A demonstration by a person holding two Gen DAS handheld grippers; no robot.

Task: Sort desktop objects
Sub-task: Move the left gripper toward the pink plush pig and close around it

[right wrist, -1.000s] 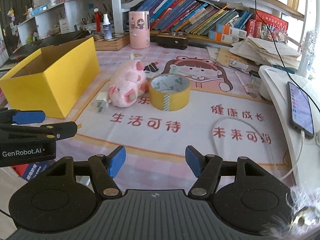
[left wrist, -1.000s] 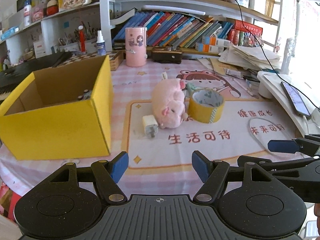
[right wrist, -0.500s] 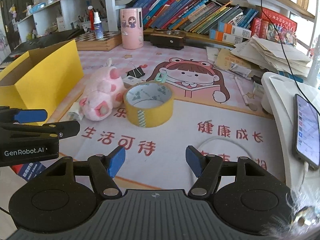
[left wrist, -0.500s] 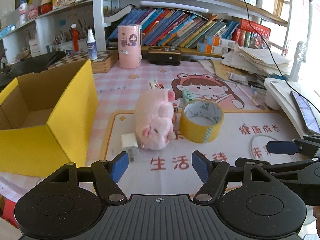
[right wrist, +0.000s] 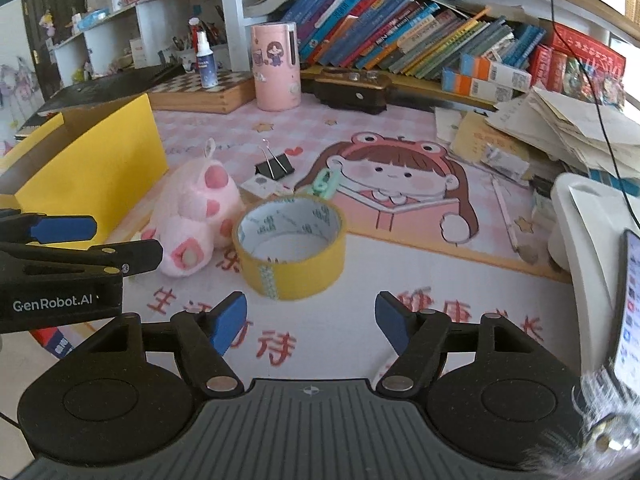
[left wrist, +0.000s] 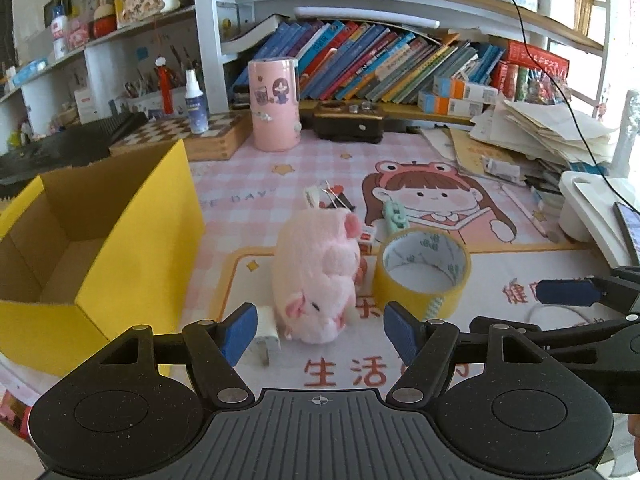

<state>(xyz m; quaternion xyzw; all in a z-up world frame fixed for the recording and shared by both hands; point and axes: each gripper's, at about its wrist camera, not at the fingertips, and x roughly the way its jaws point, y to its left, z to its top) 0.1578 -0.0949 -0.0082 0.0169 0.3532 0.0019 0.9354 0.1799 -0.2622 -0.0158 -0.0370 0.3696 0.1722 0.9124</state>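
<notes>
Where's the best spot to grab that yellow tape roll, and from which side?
Probably from above: the yellow tape roll lies flat with its hole facing up, so one finger can drop inside and one outside, pinching the near wall. The right gripper, open, already faces it; the pink plush pig crowds its left side.

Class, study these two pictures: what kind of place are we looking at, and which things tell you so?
Most likely a child's study desk at home. A shelf of leaning books runs behind it, a cartoon desk mat covers the top, and a pink plush pig lies beside a tape roll.
</notes>
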